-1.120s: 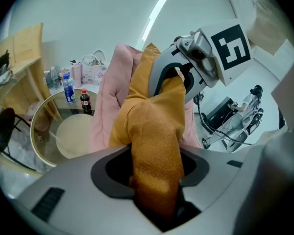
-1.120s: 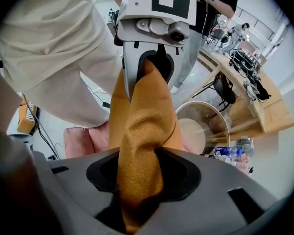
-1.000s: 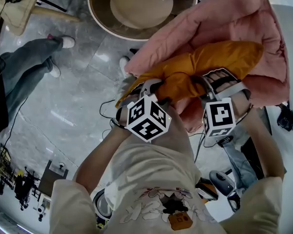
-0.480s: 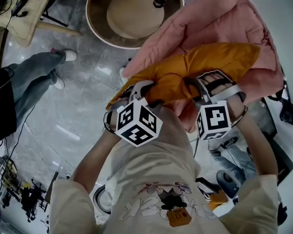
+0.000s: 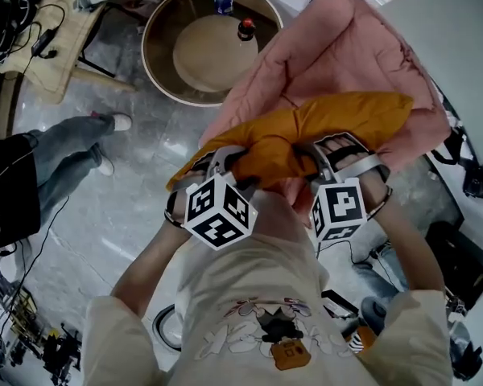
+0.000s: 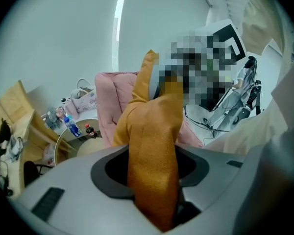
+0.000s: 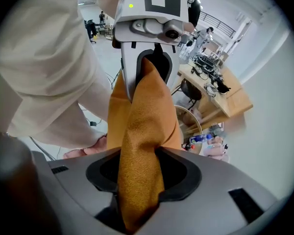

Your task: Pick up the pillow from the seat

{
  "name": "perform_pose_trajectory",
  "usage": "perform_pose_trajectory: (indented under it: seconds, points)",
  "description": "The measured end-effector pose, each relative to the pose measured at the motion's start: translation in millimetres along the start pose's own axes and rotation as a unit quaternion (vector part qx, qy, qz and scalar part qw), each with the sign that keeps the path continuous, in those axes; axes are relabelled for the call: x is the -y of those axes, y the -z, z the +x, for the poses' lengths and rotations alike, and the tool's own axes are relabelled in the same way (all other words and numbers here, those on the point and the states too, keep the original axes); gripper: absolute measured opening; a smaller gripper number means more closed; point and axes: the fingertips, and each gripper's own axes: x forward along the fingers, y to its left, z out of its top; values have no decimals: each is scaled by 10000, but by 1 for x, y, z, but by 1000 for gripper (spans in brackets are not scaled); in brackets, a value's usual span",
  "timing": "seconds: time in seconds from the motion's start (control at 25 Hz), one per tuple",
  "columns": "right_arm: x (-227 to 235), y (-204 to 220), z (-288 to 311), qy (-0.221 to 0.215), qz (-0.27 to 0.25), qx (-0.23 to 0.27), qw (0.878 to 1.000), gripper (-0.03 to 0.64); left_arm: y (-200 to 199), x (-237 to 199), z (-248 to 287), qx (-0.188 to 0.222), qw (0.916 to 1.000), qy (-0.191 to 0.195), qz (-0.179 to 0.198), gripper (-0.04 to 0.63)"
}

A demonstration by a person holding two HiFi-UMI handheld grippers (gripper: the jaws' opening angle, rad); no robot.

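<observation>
An orange pillow [image 5: 322,123] hangs in the air above a pink padded seat [image 5: 338,55], held along its near edge by both grippers. My left gripper [image 5: 240,167] is shut on the pillow's left part, and the orange fabric [image 6: 152,170] fills the gap between its jaws. My right gripper [image 5: 314,161] is shut on the pillow further right, with a bunched fold [image 7: 139,170] pinched between its jaws. In the right gripper view the left gripper [image 7: 149,70] shows across the pillow, clamped on the same fabric.
A round wooden side table [image 5: 209,43] with two bottles stands beyond the seat to the left. A person in jeans [image 5: 56,155] stands at the left on the grey tiled floor. Cables and gear lie at the right [image 5: 471,179]. A wooden desk [image 5: 52,34] is at top left.
Both grippers have risen together with the pillow, which now sits higher over the pink seat. The head view has shifted, showing more of the round table.
</observation>
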Motion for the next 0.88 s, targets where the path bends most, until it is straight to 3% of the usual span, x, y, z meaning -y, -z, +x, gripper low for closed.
perform_pose_trajectory:
  seconds: [0.88]
  points:
    - [-11,-7,-73,907,1077,69,9900,193,-47,20,-52,-202,9901,63,1391,210]
